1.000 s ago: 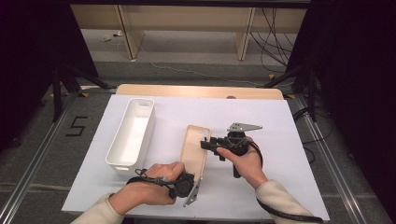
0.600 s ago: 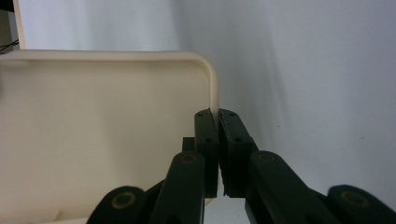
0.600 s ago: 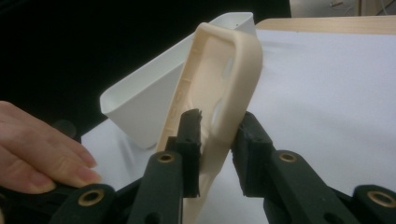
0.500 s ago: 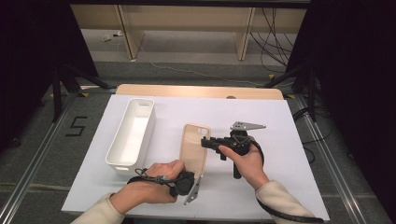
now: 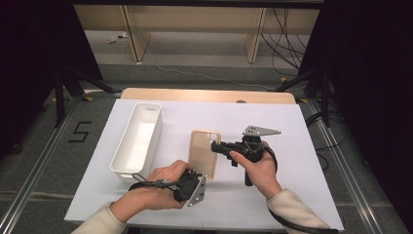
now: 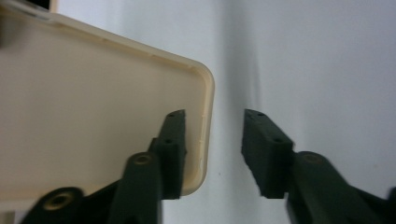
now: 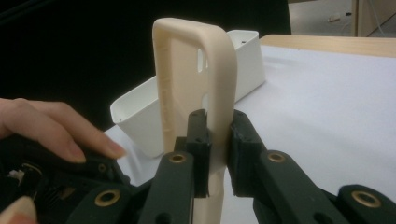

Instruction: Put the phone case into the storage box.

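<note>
High view: white bin (image 5: 138, 138) just left of beige phone case (image 5: 204, 151).

- A table (image 5: 311, 195) covered by a white sheet carries everything; a strip of its bare wooden top (image 5: 204, 95) shows along the far edge.
- A long white bin (image 5: 138, 138) stands on the left part of the sheet, open side up, running near to far.
- A beige phone case (image 5: 203, 152) sits near the middle, just right of the bin.
</note>
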Tool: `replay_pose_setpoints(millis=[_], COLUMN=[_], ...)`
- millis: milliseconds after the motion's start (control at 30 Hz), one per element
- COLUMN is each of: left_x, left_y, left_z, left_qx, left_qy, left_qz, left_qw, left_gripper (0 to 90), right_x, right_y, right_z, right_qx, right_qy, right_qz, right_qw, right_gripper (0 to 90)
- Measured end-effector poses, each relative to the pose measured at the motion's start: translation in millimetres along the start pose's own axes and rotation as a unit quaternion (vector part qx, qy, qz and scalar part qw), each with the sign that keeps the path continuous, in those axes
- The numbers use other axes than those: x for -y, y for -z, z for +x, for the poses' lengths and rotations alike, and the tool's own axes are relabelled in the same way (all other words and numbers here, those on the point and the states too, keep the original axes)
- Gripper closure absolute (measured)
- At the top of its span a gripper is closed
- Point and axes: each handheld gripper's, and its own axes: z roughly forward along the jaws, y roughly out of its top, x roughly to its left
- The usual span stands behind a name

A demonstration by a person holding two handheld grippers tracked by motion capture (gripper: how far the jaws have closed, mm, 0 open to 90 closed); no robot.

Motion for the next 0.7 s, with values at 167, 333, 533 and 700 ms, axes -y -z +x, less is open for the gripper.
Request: replay_pose_setpoints(millis=[167,333,533,700], left_x=[5.0,12.1,21.1,25.1], left_y=[10.5,18.8,23.9,28.3], left_z=[4.3,9.0,15.0,22.2], left_qx=[-0.035,-0.059,-0.086,-0.093], left_qy=[0.028,0.063,0.128,0.210], left_qz=[-0.041,-0.084,-0.122,-0.163], left_qw=[0.9981,0.9928,0.9805,0.9595], left_gripper=[41.4,30.7,24.9,22.9], right_x=[-2.8,-3.3,-3.3,-4.5], right_y=[4.7,6.9,4.9,7.6], right_z=[0.3,0.2,-1.7,0.2], right_qx=[0.007,0.011,0.021,0.023], right_qy=[0.000,-0.008,0.016,0.007], right_qz=[-0.003,0.000,-0.011,-0.003], right_qw=[1.0000,0.9999,0.9996,0.9997], right_gripper=[81.3,81.2,81.2,81.2])
